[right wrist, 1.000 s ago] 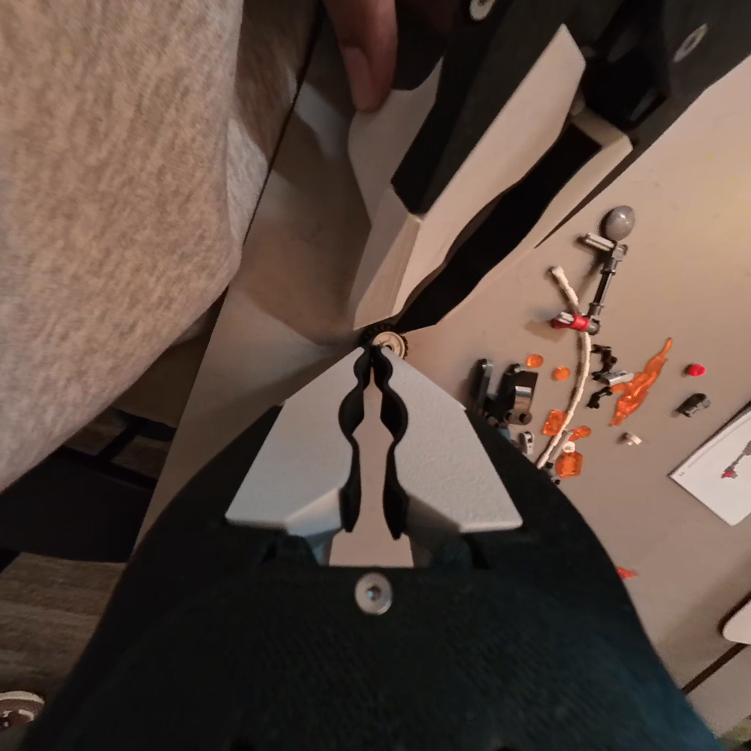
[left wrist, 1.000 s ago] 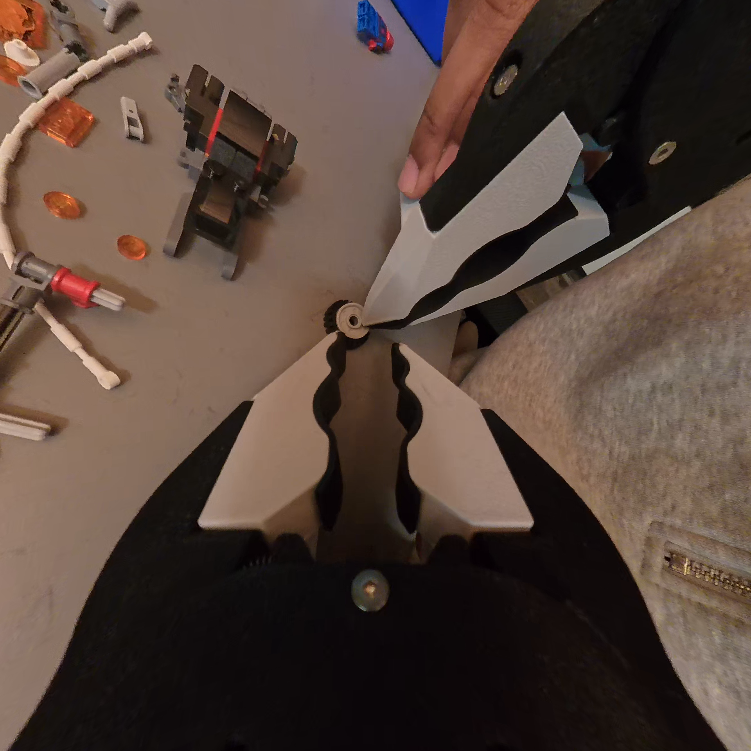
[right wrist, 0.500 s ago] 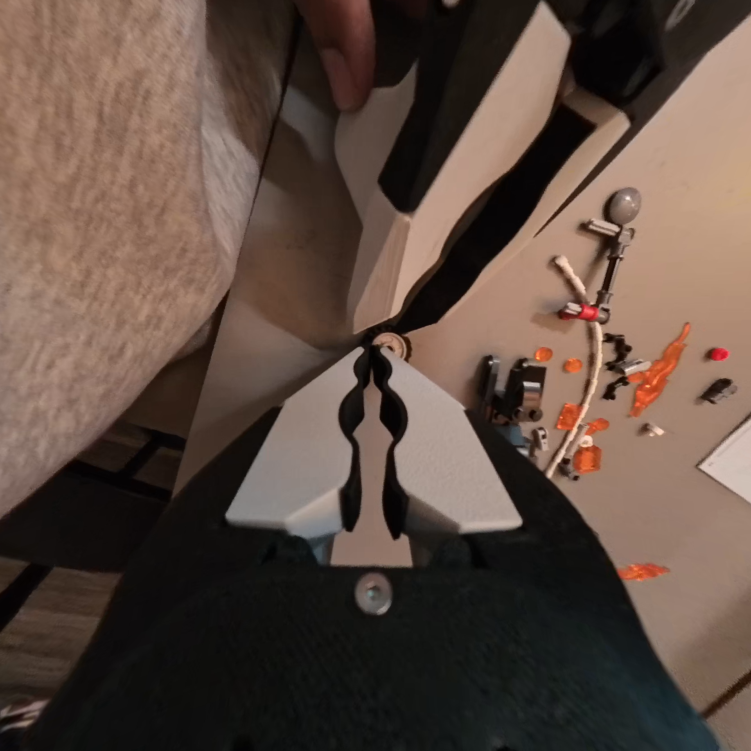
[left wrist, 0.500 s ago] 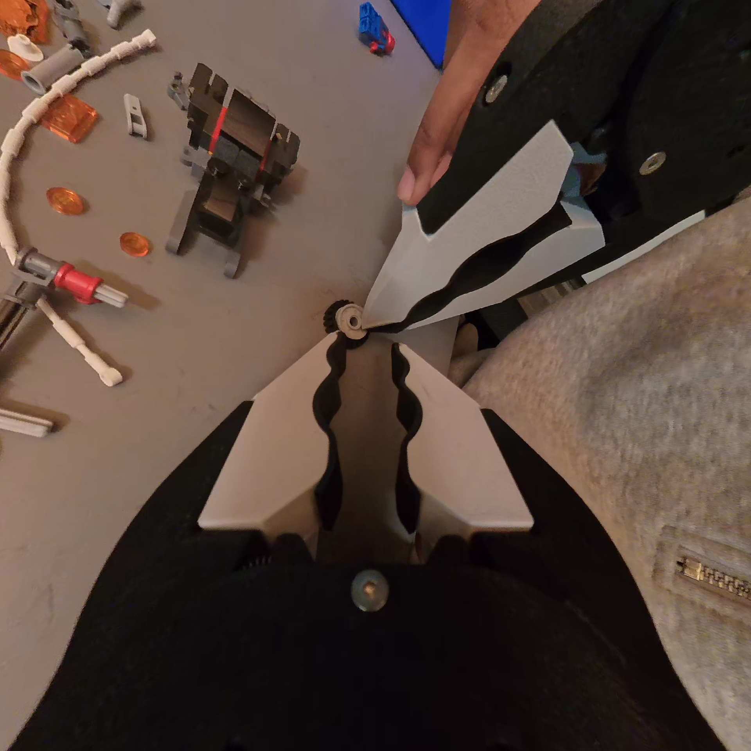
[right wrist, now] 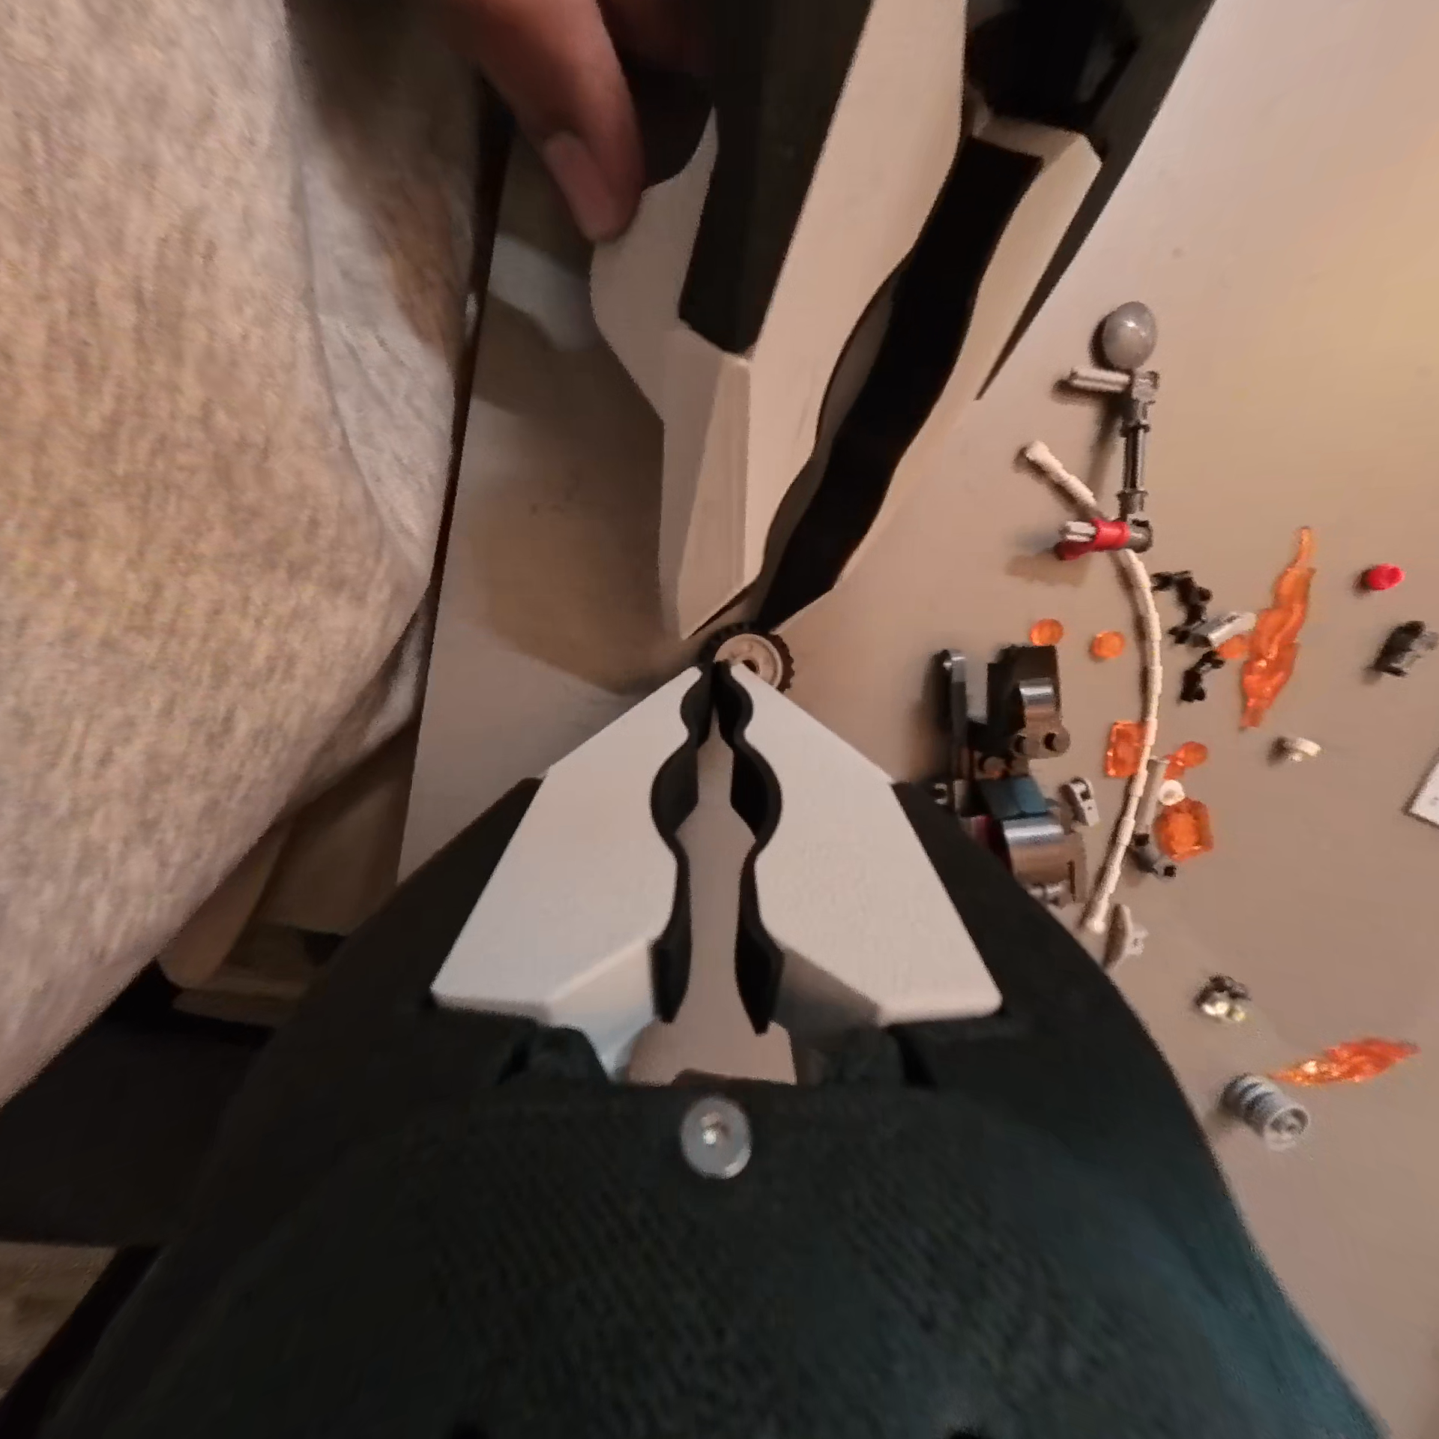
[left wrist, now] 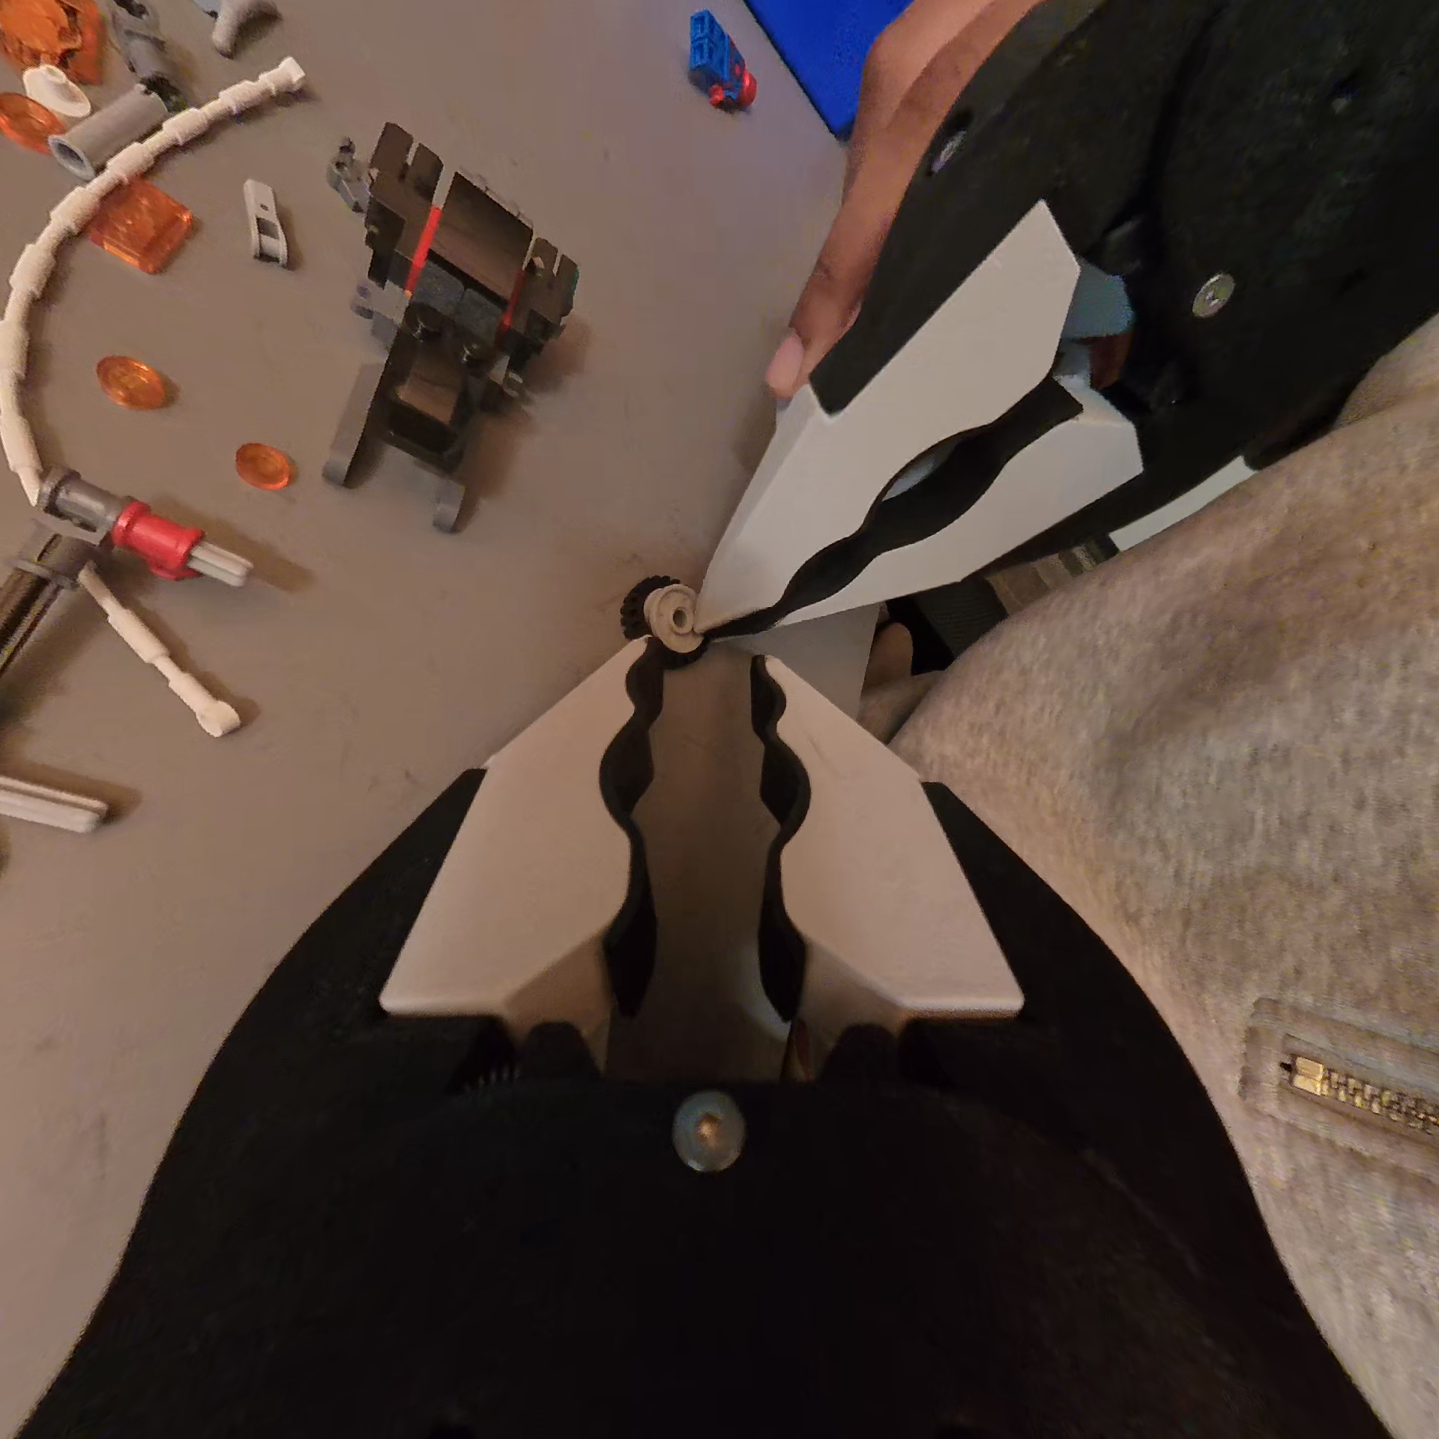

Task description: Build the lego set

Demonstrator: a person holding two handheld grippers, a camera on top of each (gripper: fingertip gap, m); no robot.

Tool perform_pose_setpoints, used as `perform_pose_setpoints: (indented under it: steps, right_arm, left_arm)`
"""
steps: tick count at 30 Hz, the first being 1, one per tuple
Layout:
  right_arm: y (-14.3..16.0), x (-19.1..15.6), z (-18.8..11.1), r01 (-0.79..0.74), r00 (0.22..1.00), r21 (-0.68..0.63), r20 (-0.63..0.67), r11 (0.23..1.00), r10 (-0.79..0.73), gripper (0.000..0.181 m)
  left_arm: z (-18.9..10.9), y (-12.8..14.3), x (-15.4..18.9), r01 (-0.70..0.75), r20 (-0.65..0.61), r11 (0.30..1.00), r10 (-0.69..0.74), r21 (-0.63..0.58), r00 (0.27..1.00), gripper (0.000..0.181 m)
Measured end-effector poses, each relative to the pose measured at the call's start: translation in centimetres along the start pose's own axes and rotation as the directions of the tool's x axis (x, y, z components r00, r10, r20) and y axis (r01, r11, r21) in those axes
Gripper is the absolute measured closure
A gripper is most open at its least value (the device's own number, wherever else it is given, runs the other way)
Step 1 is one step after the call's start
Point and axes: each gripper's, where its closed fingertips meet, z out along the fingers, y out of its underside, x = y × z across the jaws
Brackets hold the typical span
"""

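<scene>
Loose orange translucent studs, a ribbed white flexible hose and a dark grey-and-black half-built model littered the grey tabletop. Above its edge, the right gripper was clenched on a small beige round piece with a black toothed gear. The left gripper was released, its left fingertip touching the piece.

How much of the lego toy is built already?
Only part. One dark chunk stands built on the table. The right gripper is pinching a small round wheel piece, while the left gripper is open. Many loose orange pieces still wait.
</scene>
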Motion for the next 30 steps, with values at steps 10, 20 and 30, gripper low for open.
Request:
perform_pose_setpoints:
  steps: [10,20,30]
  right_arm:
    - [-0.2,0.3,-0.6,-0.192,0.976,0.183,-0.067,0.964,0.207,0.169]
    - [0.3,2.3,-0.8,-0.355,0.926,0.186,-0.067,0.916,0.373,0.181]
    - [0.2,1.9,-0.2,-0.259,0.958,0.057,-0.115,0.964,0.264,0.181]
  left_arm:
    - [0.1,0.3,-0.2,0.019,-0.014,0.999,-0.020,-0.033,1.000,0.172]
    - [0.1,0.4,-0.2,0.018,-0.014,0.999,-0.018,-0.035,1.000,0.173]
    - [0.2,0.4,-0.2,0.018,-0.013,0.999,-0.018,-0.039,1.000,0.175]
